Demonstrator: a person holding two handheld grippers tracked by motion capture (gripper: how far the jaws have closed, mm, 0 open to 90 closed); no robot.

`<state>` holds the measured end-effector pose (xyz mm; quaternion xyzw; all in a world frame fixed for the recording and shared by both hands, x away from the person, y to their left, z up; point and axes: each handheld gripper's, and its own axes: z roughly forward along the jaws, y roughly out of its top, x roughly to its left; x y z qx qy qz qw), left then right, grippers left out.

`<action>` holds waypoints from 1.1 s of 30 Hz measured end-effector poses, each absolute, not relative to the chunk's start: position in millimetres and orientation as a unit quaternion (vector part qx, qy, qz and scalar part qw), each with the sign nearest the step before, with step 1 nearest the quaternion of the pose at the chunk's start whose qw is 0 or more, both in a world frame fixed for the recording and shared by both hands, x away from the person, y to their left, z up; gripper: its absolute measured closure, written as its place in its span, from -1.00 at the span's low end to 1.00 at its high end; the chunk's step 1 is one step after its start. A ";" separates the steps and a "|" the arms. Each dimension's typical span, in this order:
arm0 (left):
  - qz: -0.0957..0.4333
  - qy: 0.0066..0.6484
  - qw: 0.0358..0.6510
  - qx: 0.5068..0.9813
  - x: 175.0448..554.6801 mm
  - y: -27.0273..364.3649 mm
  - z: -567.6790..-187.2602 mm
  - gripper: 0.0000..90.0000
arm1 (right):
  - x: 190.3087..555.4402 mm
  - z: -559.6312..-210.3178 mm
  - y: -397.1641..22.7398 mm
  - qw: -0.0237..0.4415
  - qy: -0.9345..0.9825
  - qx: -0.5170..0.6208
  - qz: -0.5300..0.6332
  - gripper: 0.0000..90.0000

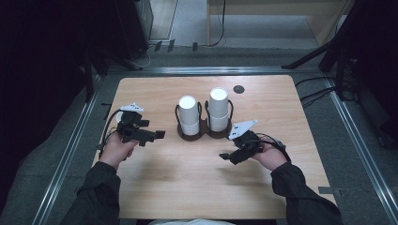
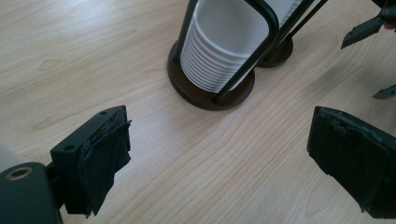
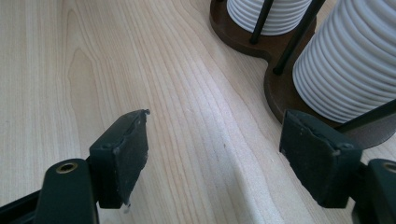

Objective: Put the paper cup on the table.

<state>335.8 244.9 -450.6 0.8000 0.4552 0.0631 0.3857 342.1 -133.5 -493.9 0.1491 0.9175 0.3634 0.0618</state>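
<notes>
Two stacks of white ribbed cups stand in a dark double holder (image 1: 193, 133) at the table's middle: the left stack (image 1: 188, 113) and the right stack (image 1: 219, 108). My left gripper (image 1: 155, 137) hovers just left of the holder, jaws pointing at it. In the left gripper view it (image 2: 229, 154) is open and empty, with the near stack (image 2: 219, 51) ahead. My right gripper (image 1: 228, 158) sits in front of the holder to the right, pointing left. In the right gripper view it (image 3: 219, 156) is open over bare wood, a cup stack (image 3: 348, 70) beside its right pad (image 3: 317, 158).
A small white round thing (image 1: 119, 116) lies partly hidden behind the left gripper. A dark round spot (image 1: 239, 89) marks the table's far side. The wooden table (image 1: 187, 187) has bare room toward the person. Metal rails and dark stands surround it.
</notes>
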 end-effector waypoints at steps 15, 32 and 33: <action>0.079 0.411 0.369 0.830 327.8 201.7 -467.6 -0.87 | 341.4 -494.8 -132.0 0.062 0.919 0.143 0.362 -0.47; 0.069 0.361 0.360 0.858 317.1 156.3 -483.3 -0.87 | 340.0 -496.1 -130.3 0.060 0.922 0.139 0.357 -0.47; 0.068 0.358 0.360 0.859 316.6 154.4 -483.7 -0.87 | 339.9 -496.0 -130.2 0.061 0.922 0.138 0.357 -0.47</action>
